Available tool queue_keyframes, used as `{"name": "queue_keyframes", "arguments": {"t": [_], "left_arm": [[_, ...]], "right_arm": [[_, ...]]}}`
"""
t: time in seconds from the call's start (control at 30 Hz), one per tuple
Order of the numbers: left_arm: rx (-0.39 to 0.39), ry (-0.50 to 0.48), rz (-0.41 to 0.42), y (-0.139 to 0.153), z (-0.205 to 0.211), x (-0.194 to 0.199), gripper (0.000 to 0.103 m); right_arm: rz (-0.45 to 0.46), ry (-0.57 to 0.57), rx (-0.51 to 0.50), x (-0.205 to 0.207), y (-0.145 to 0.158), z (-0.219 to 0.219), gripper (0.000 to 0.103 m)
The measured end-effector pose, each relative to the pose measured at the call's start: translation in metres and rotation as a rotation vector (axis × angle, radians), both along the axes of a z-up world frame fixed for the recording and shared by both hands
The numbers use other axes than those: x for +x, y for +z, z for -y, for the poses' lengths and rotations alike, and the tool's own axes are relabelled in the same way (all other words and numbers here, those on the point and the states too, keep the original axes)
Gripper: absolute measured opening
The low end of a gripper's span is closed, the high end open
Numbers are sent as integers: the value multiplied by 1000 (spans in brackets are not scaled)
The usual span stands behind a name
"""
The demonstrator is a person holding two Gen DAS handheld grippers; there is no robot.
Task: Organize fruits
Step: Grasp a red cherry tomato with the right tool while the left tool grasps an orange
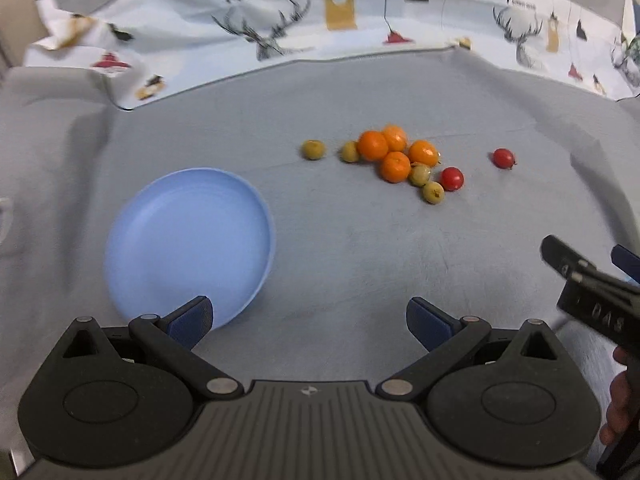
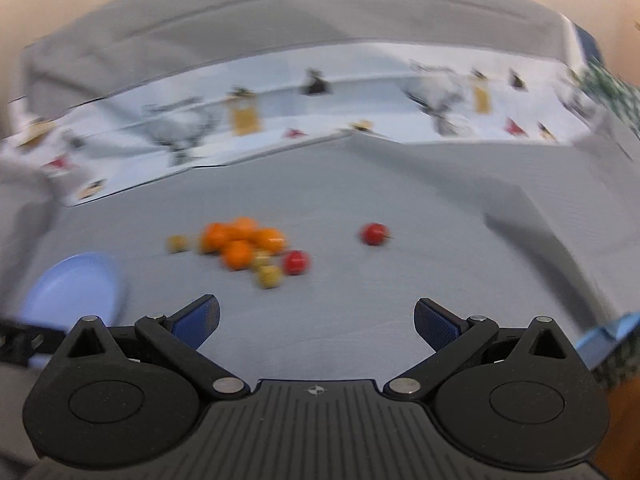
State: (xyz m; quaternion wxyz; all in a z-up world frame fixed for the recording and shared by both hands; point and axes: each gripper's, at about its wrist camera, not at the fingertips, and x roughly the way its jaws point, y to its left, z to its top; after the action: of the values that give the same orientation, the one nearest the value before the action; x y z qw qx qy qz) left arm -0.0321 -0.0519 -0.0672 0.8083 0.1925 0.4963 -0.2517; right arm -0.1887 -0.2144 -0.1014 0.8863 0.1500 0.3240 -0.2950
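Note:
A pile of orange mandarins (image 1: 394, 152) lies on the grey cloth with several small green fruits (image 1: 434, 192) around it and two red fruits, one beside the pile (image 1: 452, 178) and one apart to the right (image 1: 503, 158). A light blue plate (image 1: 188, 240) stands empty at the left. My left gripper (image 1: 308, 320) is open and empty, near the plate's front edge. My right gripper (image 2: 316, 320) is open and empty, short of the blurred fruit pile (image 2: 240, 244); the plate (image 2: 76, 288) is to its left. The right gripper also shows in the left wrist view (image 1: 588, 276).
A white patterned cloth (image 1: 340, 28) with deer and lamp prints borders the far side of the grey cloth (image 1: 360, 260). The grey cloth has folds at the left and right. A blue-edged object (image 2: 612, 332) shows at the right edge of the right wrist view.

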Motion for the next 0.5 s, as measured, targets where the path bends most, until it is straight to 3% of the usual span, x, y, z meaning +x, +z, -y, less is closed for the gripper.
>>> {"name": "queue_keyframes", "arguments": {"t": [0.27, 0.5], "left_arm": [[-9, 14, 5, -39, 78, 69, 103], [108, -222, 73, -81, 143, 116, 103]], "right_arm": [[-27, -144, 8, 57, -71, 83, 103], [-46, -127, 77, 111, -120, 129, 103]]}}
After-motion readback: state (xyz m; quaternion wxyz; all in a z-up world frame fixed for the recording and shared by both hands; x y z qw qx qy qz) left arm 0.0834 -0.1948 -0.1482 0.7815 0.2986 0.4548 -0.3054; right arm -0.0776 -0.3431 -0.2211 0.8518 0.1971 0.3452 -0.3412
